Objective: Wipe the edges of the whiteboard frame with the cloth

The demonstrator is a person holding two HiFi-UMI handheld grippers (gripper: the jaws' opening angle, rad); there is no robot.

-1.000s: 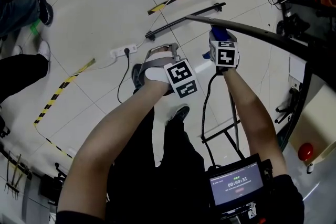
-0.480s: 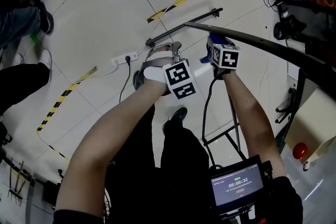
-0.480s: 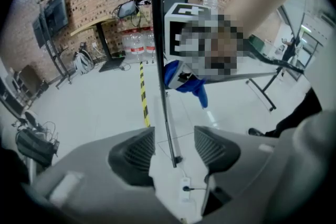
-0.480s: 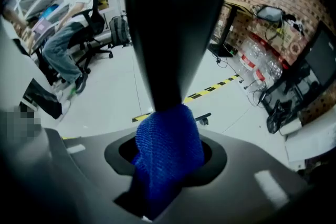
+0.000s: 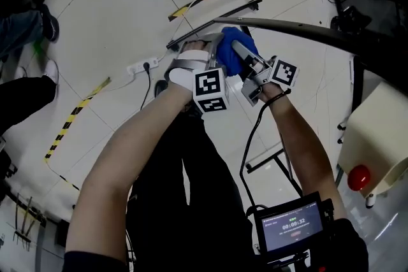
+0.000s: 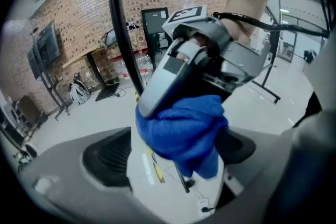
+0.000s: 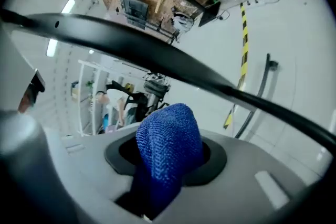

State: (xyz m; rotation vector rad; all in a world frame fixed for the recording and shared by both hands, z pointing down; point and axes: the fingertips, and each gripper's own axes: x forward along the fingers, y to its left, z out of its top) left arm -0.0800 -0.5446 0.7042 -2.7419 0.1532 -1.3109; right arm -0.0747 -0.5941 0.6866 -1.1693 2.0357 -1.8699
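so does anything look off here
Nothing spilled or broken. The one oddity: the blue cloth sits off the whiteboard frame, bunched in the right tool, its end between the jaws of the left tool; they have just been opening and do not press it.

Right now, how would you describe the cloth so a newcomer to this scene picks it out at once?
Find the dark whiteboard frame arcing across the top of the head view. Beneath it the right gripper clamps a bunched cloth, which sits between the left gripper's jaws; those have just been opening and do not press it. It alone is bright blue beside the grey grippers.
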